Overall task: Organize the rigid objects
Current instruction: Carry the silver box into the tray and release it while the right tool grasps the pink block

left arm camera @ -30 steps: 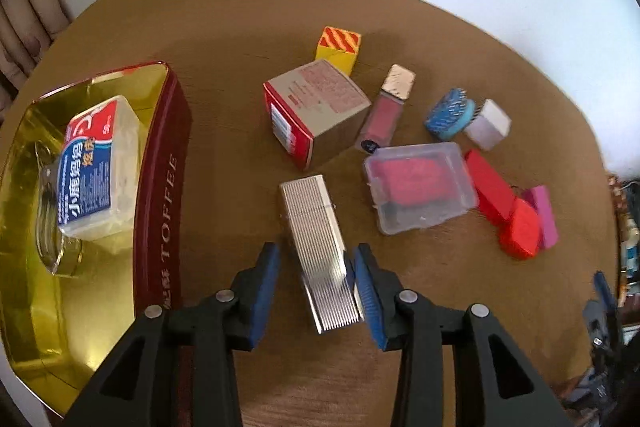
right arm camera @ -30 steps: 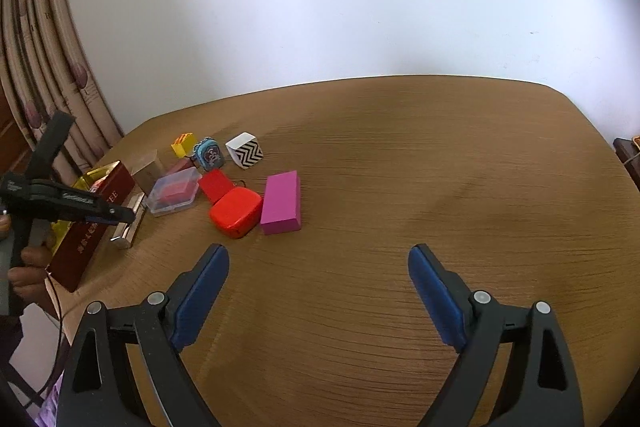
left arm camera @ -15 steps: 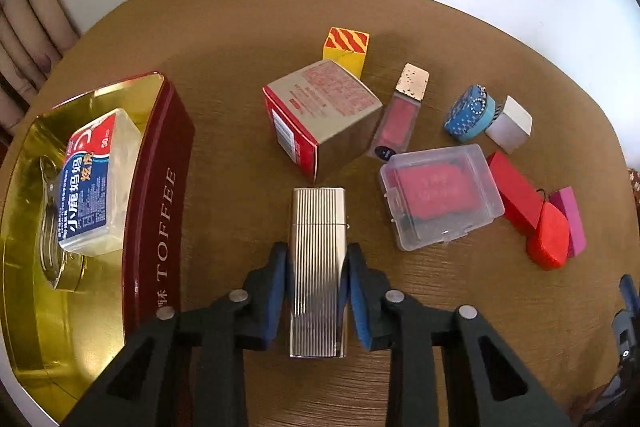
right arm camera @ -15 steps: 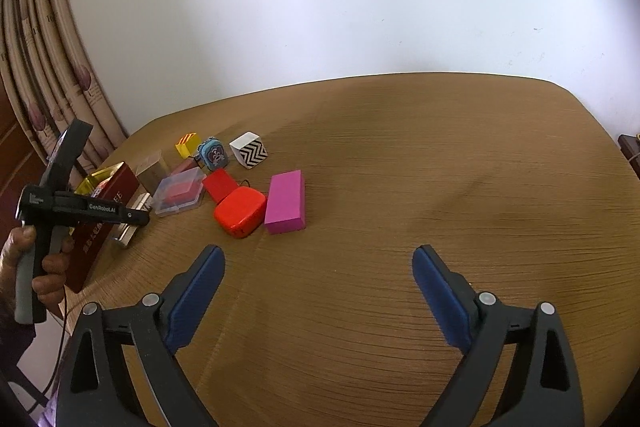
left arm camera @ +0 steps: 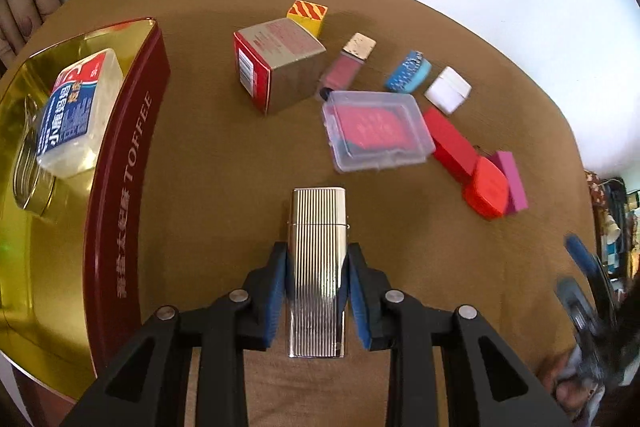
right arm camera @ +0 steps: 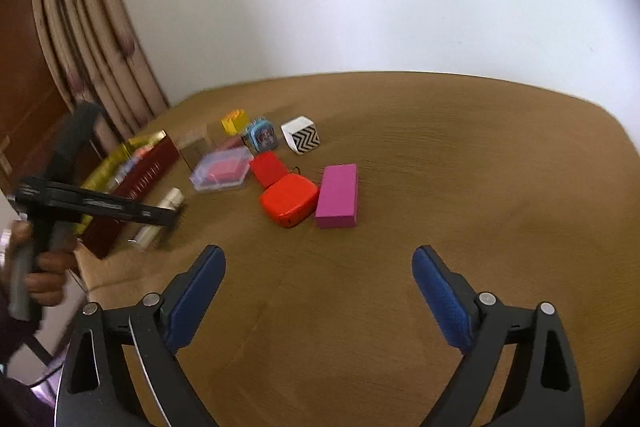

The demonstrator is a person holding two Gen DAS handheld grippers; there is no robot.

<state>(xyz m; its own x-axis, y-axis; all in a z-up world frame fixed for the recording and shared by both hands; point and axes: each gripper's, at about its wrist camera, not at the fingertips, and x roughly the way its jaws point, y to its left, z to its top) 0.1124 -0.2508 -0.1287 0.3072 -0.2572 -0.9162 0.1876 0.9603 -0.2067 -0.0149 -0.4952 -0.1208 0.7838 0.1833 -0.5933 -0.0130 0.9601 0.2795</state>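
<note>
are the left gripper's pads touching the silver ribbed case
Touching. In the left wrist view both blue pads of the left gripper press flat against the long sides of the silver ribbed case, with no gap visible on either side.

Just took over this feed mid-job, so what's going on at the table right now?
A person is sorting small items into the red toffee tin, where a clear labelled box already lies. The left gripper has just closed on the ribbed silver lighter, pads against its sides. The right gripper hovers open and empty over bare table. The clear plastic case and the other small items aren't in the tin yet.
</note>
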